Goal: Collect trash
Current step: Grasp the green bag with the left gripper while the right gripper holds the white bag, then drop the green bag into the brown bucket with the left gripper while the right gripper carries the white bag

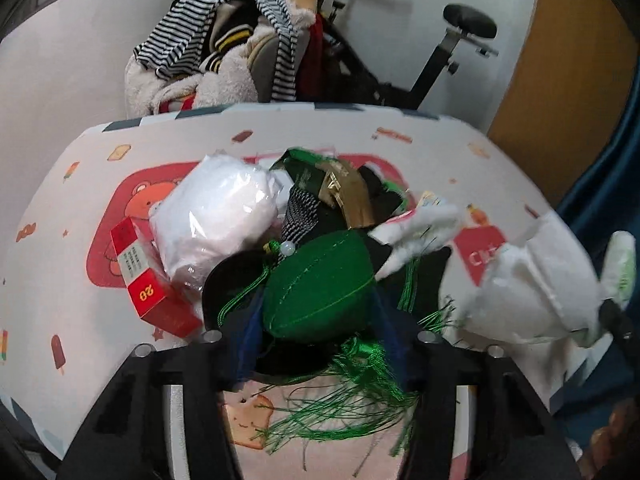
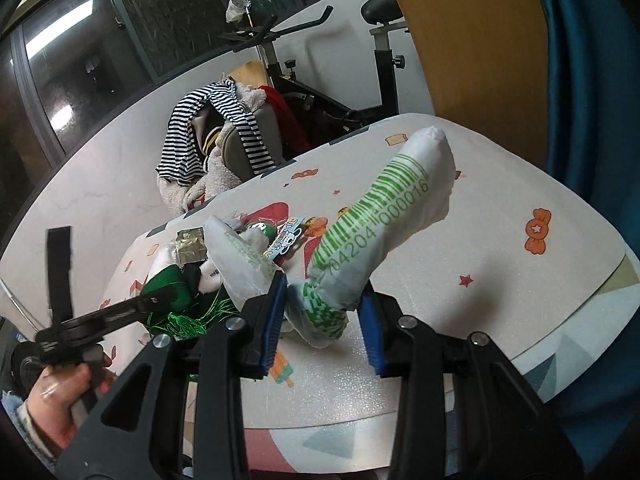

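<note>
From my left wrist, my left gripper (image 1: 320,344) is clenched on a green stuffed pouch (image 1: 320,284) with green tassels (image 1: 352,400), held over the patterned table (image 1: 80,320); behind it lie a white plastic bag (image 1: 216,216), a red box (image 1: 148,280) and a gold wrapper (image 1: 348,192). From my right wrist, my right gripper (image 2: 324,328) holds a white bag with a green barcode (image 2: 384,216), its blue pads (image 2: 274,320) touching its twisted end; the trash pile (image 2: 224,256) sits left on the table.

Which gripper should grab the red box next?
Left. The red box lies just left of the left gripper, though it holds the green ornament. The right gripper grips a white bag.
</note>
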A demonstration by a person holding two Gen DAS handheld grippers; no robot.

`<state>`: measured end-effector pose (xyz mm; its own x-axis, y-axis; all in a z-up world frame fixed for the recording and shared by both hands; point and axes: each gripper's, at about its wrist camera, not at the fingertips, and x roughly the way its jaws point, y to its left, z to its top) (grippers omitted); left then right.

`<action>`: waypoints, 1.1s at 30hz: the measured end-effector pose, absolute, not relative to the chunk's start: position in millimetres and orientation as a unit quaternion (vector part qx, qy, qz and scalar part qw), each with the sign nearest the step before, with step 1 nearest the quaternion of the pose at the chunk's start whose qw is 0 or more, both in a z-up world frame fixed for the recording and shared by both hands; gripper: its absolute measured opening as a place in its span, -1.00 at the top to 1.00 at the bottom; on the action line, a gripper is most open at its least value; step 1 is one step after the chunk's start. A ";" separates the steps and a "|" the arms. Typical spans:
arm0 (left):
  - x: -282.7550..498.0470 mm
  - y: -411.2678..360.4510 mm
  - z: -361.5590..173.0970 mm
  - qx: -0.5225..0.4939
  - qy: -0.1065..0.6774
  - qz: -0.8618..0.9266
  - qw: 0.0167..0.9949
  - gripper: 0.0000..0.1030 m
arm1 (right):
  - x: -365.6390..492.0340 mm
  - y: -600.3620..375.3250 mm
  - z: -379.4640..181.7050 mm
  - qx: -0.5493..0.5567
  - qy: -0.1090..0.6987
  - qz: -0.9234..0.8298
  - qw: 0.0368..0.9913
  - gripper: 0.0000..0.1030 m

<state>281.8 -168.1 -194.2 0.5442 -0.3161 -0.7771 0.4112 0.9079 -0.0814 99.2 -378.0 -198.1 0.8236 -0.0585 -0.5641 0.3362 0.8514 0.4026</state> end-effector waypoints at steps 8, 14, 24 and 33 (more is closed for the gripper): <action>262.5 -127.5 -123.1 -0.020 0.378 -0.245 0.893 0.10 | 90.2 -365.7 -173.9 0.213 0.258 -0.091 0.938 0.29; 228.1 -95.3 -50.9 -0.034 0.329 -0.269 0.905 0.10 | 77.7 -342.4 -150.0 0.175 0.240 -0.069 0.952 0.29; 143.1 -55.1 -33.7 -0.035 0.327 -0.302 0.895 0.09 | 43.9 -305.6 -118.6 0.126 0.227 -0.037 0.965 0.29; 71.2 -40.9 -112.1 -0.014 0.397 -0.330 0.856 0.08 | 13.6 -284.5 -122.5 0.098 0.238 -0.031 0.966 0.29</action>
<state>71.2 -40.9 -112.2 0.4670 -0.5764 -0.6706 0.5540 0.7818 -0.2862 13.6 -284.5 -122.5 0.8846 -0.0126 -0.4661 0.1058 0.9790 0.1742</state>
